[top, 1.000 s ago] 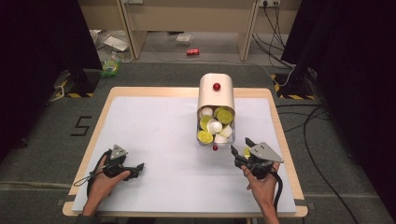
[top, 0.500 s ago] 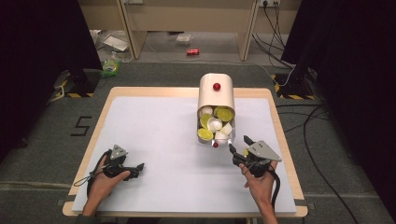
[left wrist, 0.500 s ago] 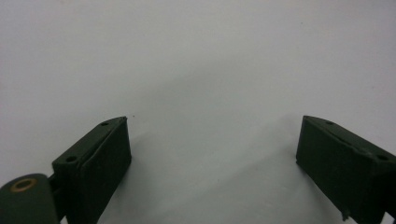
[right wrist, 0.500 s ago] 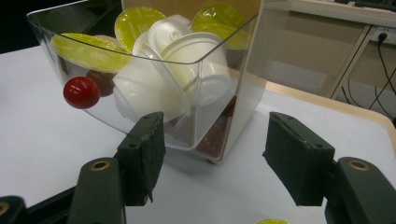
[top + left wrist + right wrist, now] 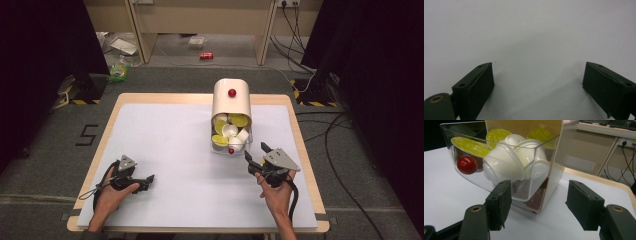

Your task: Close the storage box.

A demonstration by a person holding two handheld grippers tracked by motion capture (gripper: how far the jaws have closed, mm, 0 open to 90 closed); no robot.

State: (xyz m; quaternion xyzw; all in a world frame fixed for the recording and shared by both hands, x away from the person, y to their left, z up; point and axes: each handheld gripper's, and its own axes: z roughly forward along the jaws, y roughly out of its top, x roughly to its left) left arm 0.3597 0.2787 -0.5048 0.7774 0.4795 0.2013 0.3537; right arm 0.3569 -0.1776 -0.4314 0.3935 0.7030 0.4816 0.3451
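Capsule drawer (image 5: pixel 506 170) just ahead of right gripper (image 5: pixel 539 202) jaws (parted, nothing between).

The surface (image 5: pixel 165 135) is a wooden table with a pale white sheet over nearly all its top, the wood showing as a narrow border. Toward the far middle stands a cream capsule dispenser (image 5: pixel 231 102), its clear drawer (image 5: pixel 230 137) pulled open toward the person and packed with white and lime-lidded capsules (image 5: pixel 231 131). Both hands' tongs sit low near the near edge, left (image 5: pixel 148 178) and right (image 5: pixel 255 154), well apart.
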